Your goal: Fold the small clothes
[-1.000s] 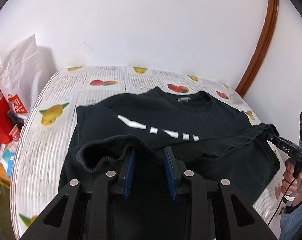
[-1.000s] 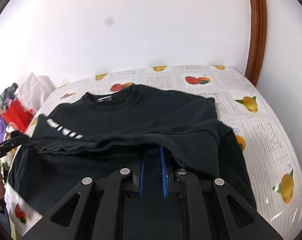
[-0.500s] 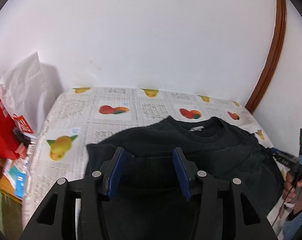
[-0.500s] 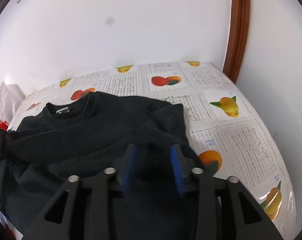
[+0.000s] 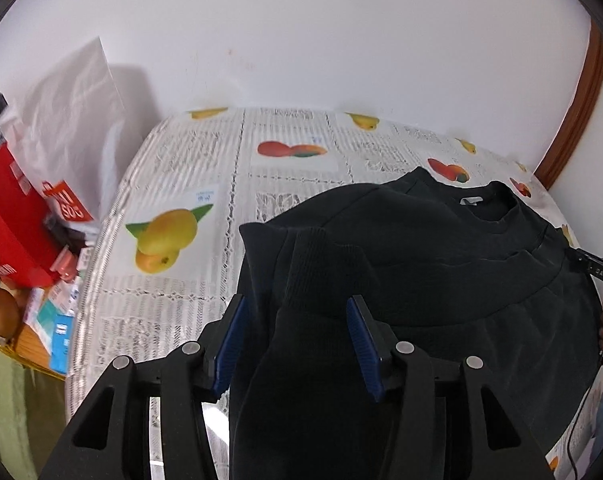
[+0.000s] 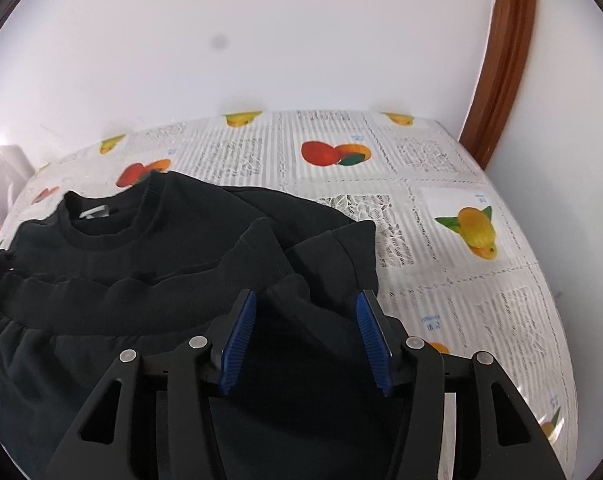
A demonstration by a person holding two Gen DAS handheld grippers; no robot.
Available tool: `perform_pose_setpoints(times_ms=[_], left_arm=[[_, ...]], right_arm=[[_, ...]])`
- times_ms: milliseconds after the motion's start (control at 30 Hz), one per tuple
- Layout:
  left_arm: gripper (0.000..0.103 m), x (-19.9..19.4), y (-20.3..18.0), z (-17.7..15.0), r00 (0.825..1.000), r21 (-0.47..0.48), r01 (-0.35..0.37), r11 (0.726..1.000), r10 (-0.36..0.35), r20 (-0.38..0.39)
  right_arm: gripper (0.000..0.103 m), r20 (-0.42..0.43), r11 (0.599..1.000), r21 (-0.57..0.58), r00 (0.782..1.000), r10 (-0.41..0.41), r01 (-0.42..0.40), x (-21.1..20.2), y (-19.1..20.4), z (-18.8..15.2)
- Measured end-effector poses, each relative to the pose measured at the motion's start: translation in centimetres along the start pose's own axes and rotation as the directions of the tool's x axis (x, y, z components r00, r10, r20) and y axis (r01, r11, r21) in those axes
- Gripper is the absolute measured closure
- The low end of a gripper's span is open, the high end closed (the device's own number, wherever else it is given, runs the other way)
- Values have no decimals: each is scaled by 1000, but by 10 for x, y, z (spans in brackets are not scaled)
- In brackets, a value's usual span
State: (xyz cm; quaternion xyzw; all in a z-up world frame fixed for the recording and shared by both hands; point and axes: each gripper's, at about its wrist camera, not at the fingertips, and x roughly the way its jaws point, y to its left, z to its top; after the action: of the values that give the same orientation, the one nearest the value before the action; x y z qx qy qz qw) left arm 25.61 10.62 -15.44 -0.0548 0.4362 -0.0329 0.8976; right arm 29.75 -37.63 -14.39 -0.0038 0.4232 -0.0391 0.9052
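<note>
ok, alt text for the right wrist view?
Open right gripper poised over a black sweatshirt whose hem is folded up toward the collar, on a fruit-print tablecloth. White wall behind.

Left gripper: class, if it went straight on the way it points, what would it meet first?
Probably the black sweatshirt: its ribbed cuff lies between the open left gripper fingers, though depth is unclear.

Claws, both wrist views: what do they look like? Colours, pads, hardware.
Both match. The left claw and right claw have matte black angular linkage arms with triangular cutouts, round silver pivot pins, and ribbed blue pads on the inner faces. In the left view, the other claw's black body shows a white "DAS" marking.
</note>
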Motion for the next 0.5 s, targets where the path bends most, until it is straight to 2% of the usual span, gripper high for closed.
perform_pose_setpoints(times_ms=[100, 133, 167, 200, 233, 267, 333, 433, 500], left_arm=[[56, 7, -1, 1, 1000, 8, 22, 1000, -22, -14], [62, 9, -2, 2, 1000, 10, 25, 1000, -25, -14], [74, 9, -4, 2, 999, 13, 30, 999, -30, -15], [78, 9, -7, 2, 1000, 18, 22, 1000, -22, -16], [86, 6, -10, 2, 1000, 32, -10, 999, 10, -2], [90, 1, -16, 2, 999, 57, -30, 998, 29, 20], [92, -8, -23, 3, 997, 85, -46, 995, 41, 61], [92, -25, -28, 10, 991, 71, -35, 997, 26, 128], [92, -33, -31, 17, 986, 59, -34, 998, 24, 166]], right_arm=[[51, -23, 1000, -2, 1000, -4, 4, 15, 1, 6], [52, -32, 1000, -5, 999, -8, 8, 18, 2, 8], [54, -37, 1000, -9, 999, -10, 10, 21, 3, 10], [61, -34, 1000, -16, 999, -11, 11, 22, 5, 10], [73, -27, 999, -35, 1000, -3, 2, 22, 9, 11], [80, -26, 999, -47, 1000, 10, -12, 21, 11, 11], [83, -5, 997, -80, 1000, -8, 7, 18, 17, 9], [87, 29, 994, -106, 999, -18, 21, 12, 21, 7], [88, 64, 995, -97, 998, 4, 2, 0, 17, 8]])
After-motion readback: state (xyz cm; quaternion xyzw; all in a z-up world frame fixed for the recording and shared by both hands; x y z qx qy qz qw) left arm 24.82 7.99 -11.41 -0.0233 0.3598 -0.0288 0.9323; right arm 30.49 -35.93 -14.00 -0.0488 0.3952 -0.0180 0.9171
